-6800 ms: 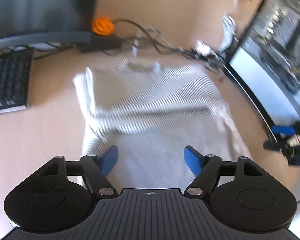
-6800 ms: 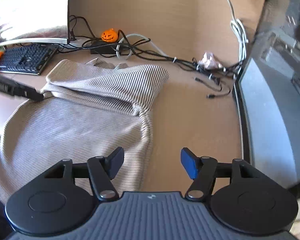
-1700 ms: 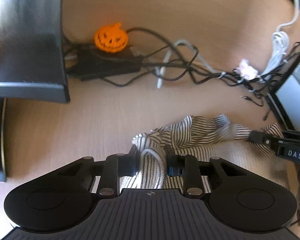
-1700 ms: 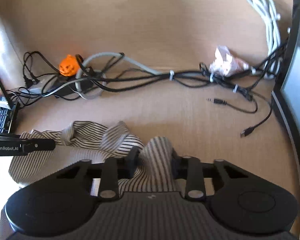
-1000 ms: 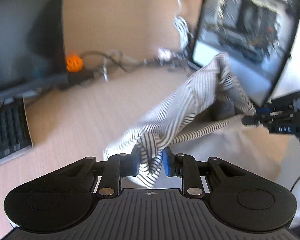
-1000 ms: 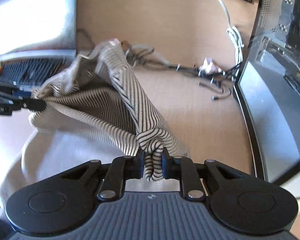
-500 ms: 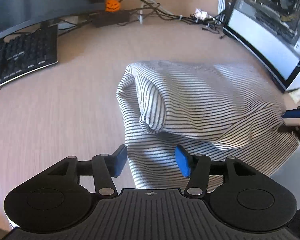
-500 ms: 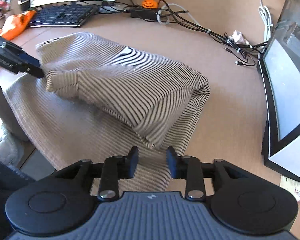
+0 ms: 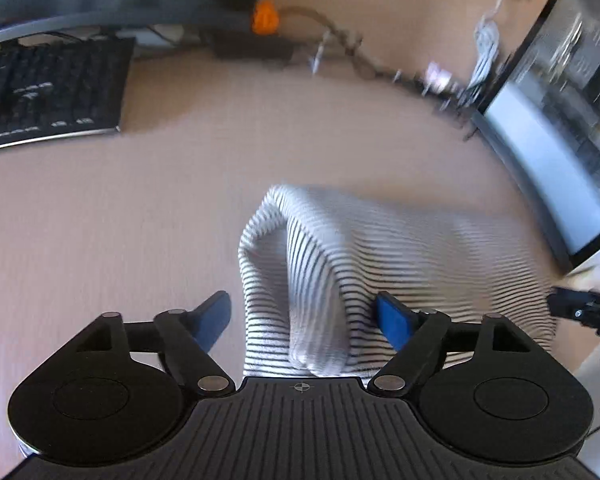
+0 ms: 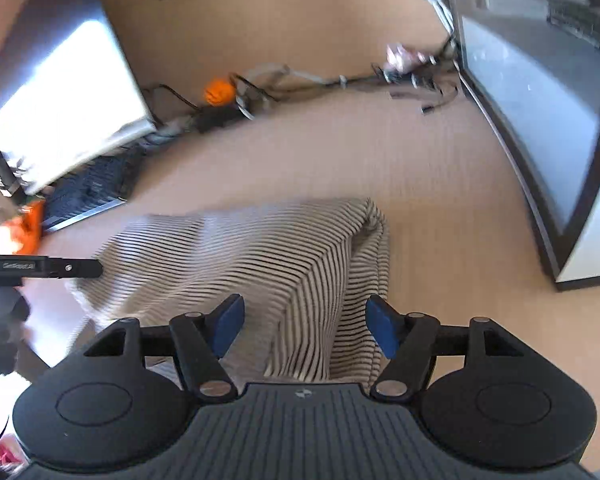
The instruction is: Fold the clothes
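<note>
The striped garment (image 9: 380, 256) is lying folded over on the wooden desk (image 9: 140, 220), near its front edge, with a rounded fold at each visible end; in the right wrist view the same garment (image 10: 260, 256) is spreading leftward from a bunched corner toward the desk's front. The left gripper (image 9: 304, 318) is hovering just over the garment's left end with its blue pads (image 9: 216, 316) standing wide apart; the jaws have just been opening, and although cloth is lying between them, neither pad is pressing on it, so nothing is being held. The right gripper (image 10: 304, 326) is hanging over the garment's right end in like manner: its blue pads (image 10: 382, 326) are spread apart, having just been opening, and the striped cloth is passing loosely between them without being gripped. Each gripper is appearing at the edge of the other's view, the right one at the right edge of the left wrist view, the left one at the left edge of the right wrist view. Beyond the garment, well apart from it, a black keyboard (image 9: 48, 96) is lying at the left, an orange pumpkin figure (image 9: 266, 20) is sitting on a tangle of dark cables (image 10: 400, 76) along the back of the desk, and a monitor (image 9: 556, 120) is standing at the right. Both views are blurring with motion.
</note>
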Motion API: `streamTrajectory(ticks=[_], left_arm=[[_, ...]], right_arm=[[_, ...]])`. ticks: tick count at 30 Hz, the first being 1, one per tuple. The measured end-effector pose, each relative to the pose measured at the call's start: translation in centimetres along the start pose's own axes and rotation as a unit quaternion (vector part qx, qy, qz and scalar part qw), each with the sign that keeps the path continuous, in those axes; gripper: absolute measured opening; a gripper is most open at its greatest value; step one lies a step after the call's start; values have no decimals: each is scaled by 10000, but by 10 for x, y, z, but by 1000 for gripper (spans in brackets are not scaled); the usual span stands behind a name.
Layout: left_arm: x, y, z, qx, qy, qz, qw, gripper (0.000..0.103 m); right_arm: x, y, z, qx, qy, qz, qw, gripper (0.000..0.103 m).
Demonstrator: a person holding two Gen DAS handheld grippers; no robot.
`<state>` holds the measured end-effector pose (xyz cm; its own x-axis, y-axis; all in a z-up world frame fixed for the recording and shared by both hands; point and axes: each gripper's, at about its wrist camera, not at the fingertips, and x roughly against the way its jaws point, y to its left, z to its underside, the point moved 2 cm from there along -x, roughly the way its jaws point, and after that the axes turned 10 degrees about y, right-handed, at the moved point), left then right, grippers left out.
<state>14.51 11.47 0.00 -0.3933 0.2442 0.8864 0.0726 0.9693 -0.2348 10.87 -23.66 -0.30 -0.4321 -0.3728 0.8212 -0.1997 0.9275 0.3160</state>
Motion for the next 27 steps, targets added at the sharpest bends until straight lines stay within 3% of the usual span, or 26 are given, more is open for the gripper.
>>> streamTrajectory(ticks=[1, 2, 7, 9, 12, 16, 19, 24, 27], left_arm=[[-3, -5, -2, -122, -14, -31, 9999, 67], [-6, -10, -4, -245, -28, -62, 9997, 65], [-25, -22, -34, -679, -287, -548, 9958, 63], [-30, -17, -48, -705, -329, -575, 9953, 63], [-33, 0, -66, -566, -276, -289, 9976, 62], [-32, 14, -70, -316, -148, 278, 9990, 52], [-37, 15, -73, -258, -76, 328, 9991, 47], [-18, -1, -80, -322, -210, 100, 9992, 28], [21, -17, -66, -677, -392, 179, 9968, 28]], right_arm=[[-8, 2, -1, -2, 84, -4, 10000, 64], [-14, 7, -2, 52, 153, 9, 9999, 54], [-50, 46, -35, 730, -99, 779, 9942, 53], [-63, 53, -55, 625, -131, 848, 9944, 53], [-76, 54, -77, 329, -96, 859, 9957, 57], [-80, 50, -86, -57, 37, 682, 9977, 61], [-79, 52, -83, -7, 42, 677, 9977, 59], [-71, 56, -94, 521, 4, 458, 9976, 28], [-39, 59, -97, 970, -66, 225, 9950, 27]])
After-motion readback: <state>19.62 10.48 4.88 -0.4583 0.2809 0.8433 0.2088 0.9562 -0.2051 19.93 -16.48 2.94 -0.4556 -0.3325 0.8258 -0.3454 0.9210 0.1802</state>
